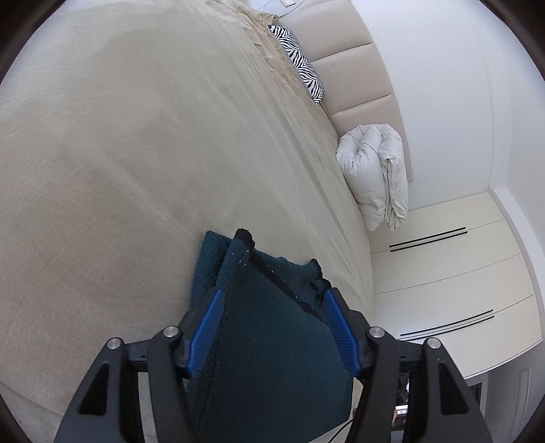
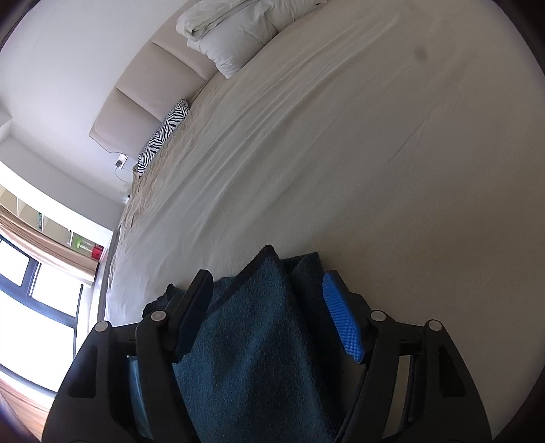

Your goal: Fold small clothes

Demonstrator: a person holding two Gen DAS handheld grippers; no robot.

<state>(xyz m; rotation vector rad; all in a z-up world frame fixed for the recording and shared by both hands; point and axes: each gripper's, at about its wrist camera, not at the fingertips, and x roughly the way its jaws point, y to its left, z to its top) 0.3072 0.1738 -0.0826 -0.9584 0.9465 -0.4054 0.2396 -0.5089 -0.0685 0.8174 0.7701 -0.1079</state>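
A dark teal knit garment (image 1: 272,340) lies bunched on the beige bed sheet (image 1: 136,170), its black-edged folds sticking up ahead of the fingers. My left gripper (image 1: 272,293) stands open, its blue pads wide apart on either side of the cloth. In the right wrist view the same teal garment (image 2: 255,340) runs up between the jaws of my right gripper (image 2: 267,276), which is also open above the bed sheet (image 2: 374,170). Neither pair of pads visibly pinches the fabric. The garment's lower part is hidden under the gripper bodies.
A rolled white duvet (image 1: 374,170) (image 2: 231,30) and a zebra-print pillow (image 1: 299,61) (image 2: 167,133) lie along the padded headboard (image 1: 344,68). White cupboard fronts (image 1: 442,272) stand past the bed's edge. A bright window (image 2: 34,289) is at the left.
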